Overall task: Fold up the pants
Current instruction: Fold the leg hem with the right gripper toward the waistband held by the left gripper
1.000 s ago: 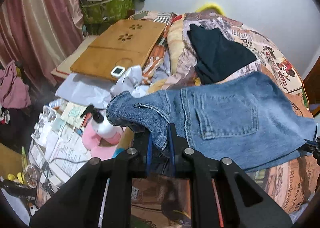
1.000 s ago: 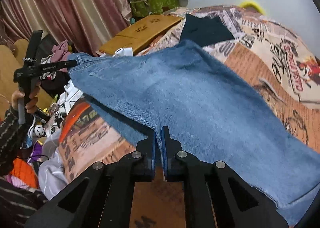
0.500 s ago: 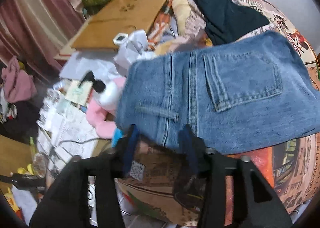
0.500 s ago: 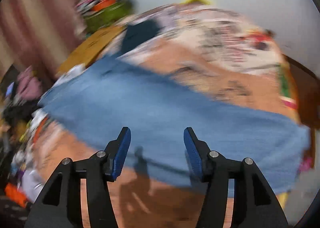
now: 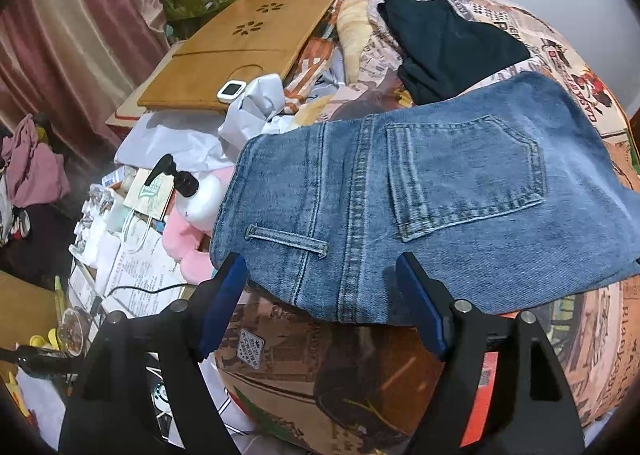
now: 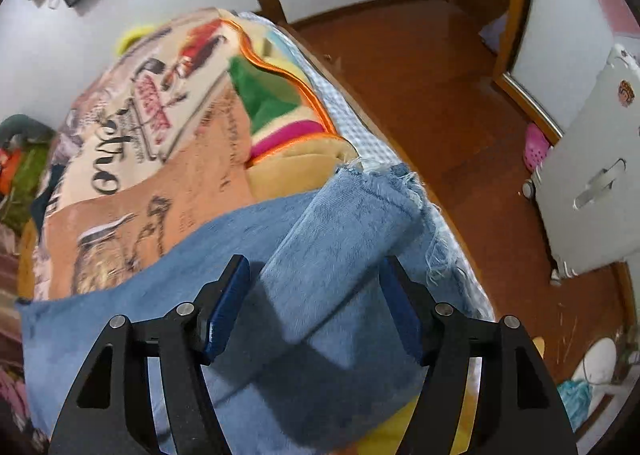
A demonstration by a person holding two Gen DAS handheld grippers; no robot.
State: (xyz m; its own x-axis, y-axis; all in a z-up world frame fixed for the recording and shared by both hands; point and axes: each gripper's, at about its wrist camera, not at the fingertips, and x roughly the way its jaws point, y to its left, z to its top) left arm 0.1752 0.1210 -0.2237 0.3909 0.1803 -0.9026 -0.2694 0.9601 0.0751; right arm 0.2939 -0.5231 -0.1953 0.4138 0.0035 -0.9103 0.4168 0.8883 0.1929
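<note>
Our left hand-held gripper (image 5: 320,295) is opening wide, with nothing pinched, just above the waist of the blue pants (image 5: 420,207). Our right hand-held gripper (image 6: 316,295) is opening too, over the frayed leg end. The pants lie flat on the bed (image 5: 360,375), with a black cloth (image 5: 448,43) farther back.

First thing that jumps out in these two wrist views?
The blue jeans spread across the printed blanket, back pocket up at the waistband end, frayed hems near the bed's floor-side edge. The left claw and right claw are opening, gripping nothing. Beside the bed, clutter surrounds a wooden lap desk.
</note>
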